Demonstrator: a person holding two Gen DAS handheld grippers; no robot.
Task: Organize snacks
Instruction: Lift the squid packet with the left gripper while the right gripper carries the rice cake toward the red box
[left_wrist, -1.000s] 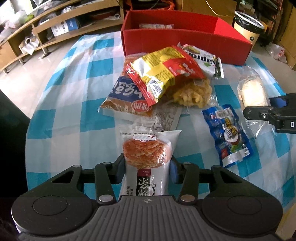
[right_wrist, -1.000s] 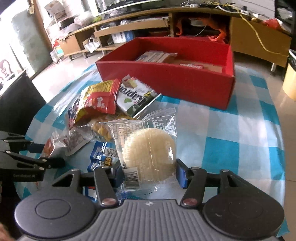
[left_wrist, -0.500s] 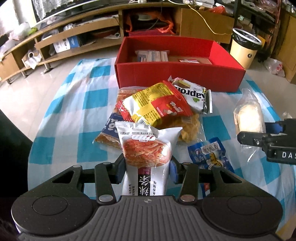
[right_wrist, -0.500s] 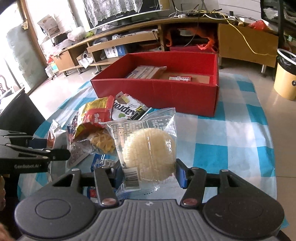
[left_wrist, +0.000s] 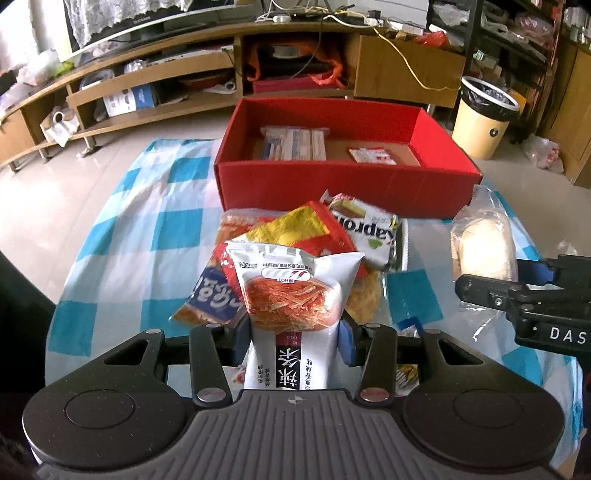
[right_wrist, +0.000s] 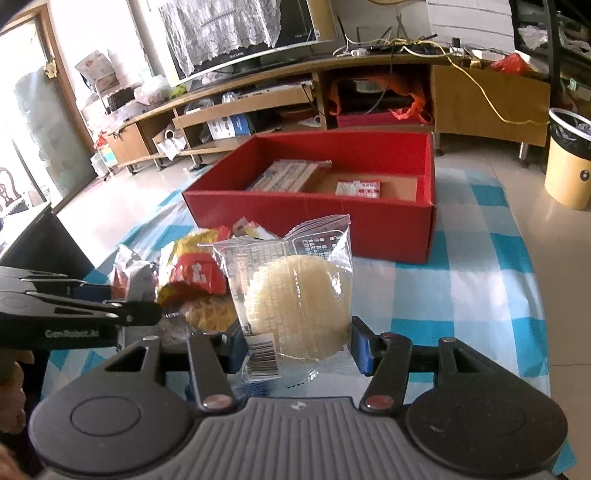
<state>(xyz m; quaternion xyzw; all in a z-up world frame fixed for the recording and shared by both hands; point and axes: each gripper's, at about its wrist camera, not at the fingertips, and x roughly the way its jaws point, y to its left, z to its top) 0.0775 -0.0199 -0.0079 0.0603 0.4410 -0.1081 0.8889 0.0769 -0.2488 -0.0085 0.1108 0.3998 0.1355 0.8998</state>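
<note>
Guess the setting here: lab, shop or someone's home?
Most likely a home living room. A long wooden TV stand carries a lace-draped screen, a lined waste bin stands on the tiled floor, and the snacks lie on a blue-checked tablecloth.

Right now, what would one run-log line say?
left gripper: shut on spicy strips packet | right gripper: shut on rice cracker | red box: open, ahead

Yellow bin (left_wrist: 484, 118), wooden shelving (left_wrist: 155, 85)
</note>
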